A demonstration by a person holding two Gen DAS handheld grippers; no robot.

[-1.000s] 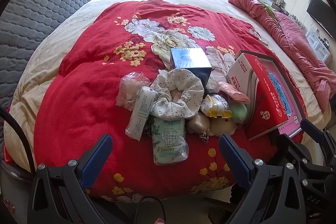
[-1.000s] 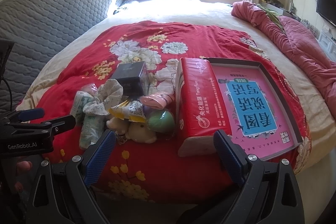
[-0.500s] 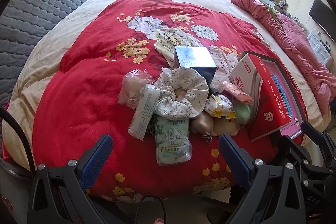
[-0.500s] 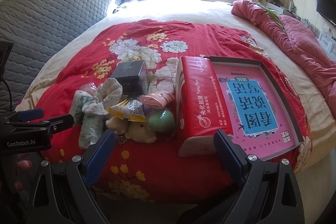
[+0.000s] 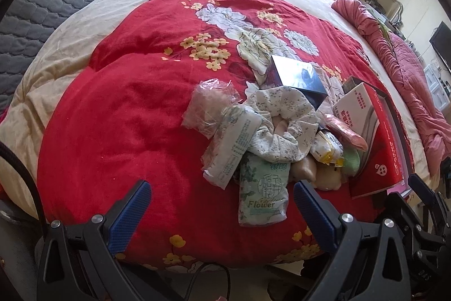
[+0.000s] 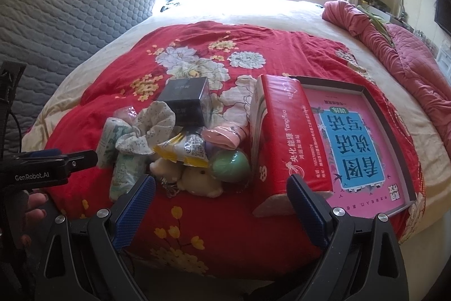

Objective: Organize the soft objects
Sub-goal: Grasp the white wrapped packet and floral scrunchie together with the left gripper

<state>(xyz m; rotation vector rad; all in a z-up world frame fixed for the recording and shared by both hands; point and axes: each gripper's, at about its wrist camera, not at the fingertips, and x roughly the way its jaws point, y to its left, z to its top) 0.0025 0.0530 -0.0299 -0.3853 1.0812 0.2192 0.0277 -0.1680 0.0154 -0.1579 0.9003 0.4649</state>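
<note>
A heap of soft things lies on the red flowered quilt (image 5: 126, 117): a floral scrunchie (image 5: 284, 123), a green "Flower" tissue pack (image 5: 263, 192), a white tissue pack (image 5: 234, 145), a clear bag (image 5: 210, 106), a yellow snack packet (image 6: 183, 148), a pink roll (image 6: 222, 136), a green ball (image 6: 231, 167) and cream plush toys (image 6: 197, 182). My left gripper (image 5: 221, 212) is open, just short of the heap. My right gripper (image 6: 221, 206) is open, near the plush toys and the red tissue box (image 6: 290, 137).
A dark box (image 6: 186, 100) stands behind the heap. A shallow tray with a pink and blue liner (image 6: 363, 140) lies right of the red box. A pink blanket (image 6: 400, 47) lies at the far right. A grey quilted headboard (image 6: 70, 19) runs along the left.
The left gripper has moved forward and to the left, so the heap now looks closer and further right. The right gripper has barely moved. Both stay open.
</note>
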